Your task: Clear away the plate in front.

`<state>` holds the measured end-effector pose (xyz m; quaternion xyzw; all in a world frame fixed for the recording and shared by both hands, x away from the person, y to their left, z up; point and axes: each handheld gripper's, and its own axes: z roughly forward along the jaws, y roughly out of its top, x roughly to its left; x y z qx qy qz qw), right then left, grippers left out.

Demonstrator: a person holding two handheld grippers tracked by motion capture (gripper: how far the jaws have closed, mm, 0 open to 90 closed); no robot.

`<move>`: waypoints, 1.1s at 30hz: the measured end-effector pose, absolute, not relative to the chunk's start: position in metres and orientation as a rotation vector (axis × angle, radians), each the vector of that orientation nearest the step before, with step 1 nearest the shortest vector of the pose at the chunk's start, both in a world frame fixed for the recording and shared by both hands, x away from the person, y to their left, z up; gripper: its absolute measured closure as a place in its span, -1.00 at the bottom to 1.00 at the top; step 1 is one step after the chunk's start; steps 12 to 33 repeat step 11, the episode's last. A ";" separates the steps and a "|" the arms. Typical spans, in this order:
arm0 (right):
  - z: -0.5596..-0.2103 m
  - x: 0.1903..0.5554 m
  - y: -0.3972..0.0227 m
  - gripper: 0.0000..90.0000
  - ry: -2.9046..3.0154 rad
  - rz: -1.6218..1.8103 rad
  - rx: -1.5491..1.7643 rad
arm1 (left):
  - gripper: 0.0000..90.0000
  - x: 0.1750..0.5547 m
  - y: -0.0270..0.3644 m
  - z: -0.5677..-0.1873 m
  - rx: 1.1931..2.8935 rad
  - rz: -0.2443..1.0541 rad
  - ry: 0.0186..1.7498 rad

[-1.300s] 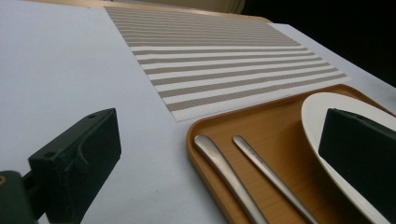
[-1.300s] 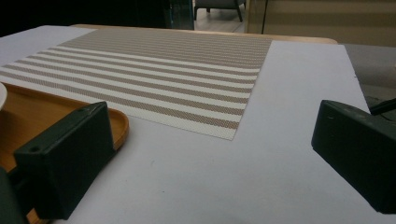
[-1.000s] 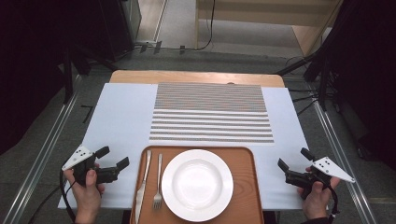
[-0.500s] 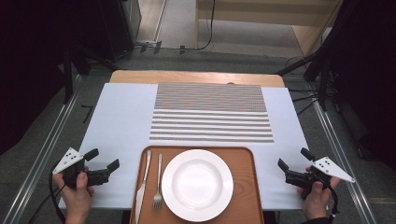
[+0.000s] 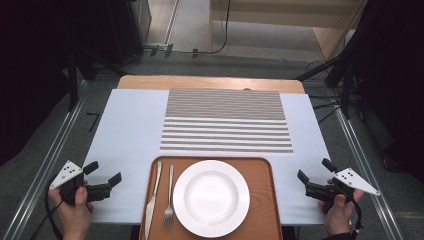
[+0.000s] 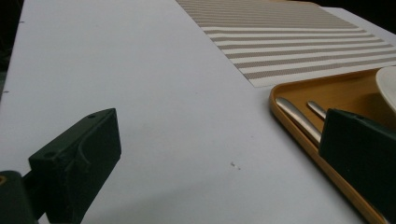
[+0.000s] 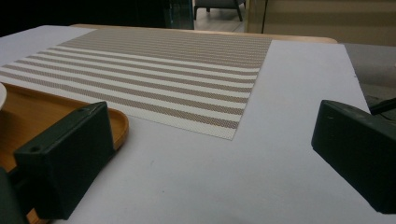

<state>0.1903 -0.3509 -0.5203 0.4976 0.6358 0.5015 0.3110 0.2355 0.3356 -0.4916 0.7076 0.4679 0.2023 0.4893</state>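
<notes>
While both claws gape empty, the high view reveals plate [image 5: 211, 197], knife [image 5: 153, 196], fork [image 5: 169, 196].

Overhead plus low cams (tray [image 5: 260, 172] shared).

White round plate [image 5: 211, 197], plain, no pattern. Orange-brown wooden tray [image 5: 261, 200]. Silver knife [image 5: 153, 196] and silver fork [image 5: 170, 194], shiny. Placemat [image 5: 227, 120] striped beige-grey and white: solid woven beige-grey at far half, alternating bands at near half. Plain white sheet [image 5: 127, 135] covering light wood table [image 5: 210, 83]. Left gripper [image 5: 105, 172] black, pale grey triangular plate on top. Right gripper [image 5: 312, 174] black, same pale grey plate. Grey floor, dark surroundings.
</notes>
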 end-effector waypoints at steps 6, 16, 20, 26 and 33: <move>-0.520 0.190 -0.351 -1.00 1.679 1.323 1.313 | -1.00 0.235 0.341 -0.492 1.709 0.494 1.151; -0.520 0.191 -0.351 -1.00 1.679 1.323 1.313 | -1.00 0.235 0.340 -0.493 1.709 0.493 1.152; -0.520 0.191 -0.351 -1.00 1.679 1.323 1.313 | -1.00 0.235 0.340 -0.493 1.709 0.493 1.152; -0.520 0.191 -0.351 -1.00 1.679 1.323 1.313 | -1.00 0.235 0.340 -0.493 1.709 0.493 1.152; -0.520 0.191 -0.351 -1.00 1.679 1.323 1.313 | -1.00 0.235 0.340 -0.493 1.709 0.493 1.152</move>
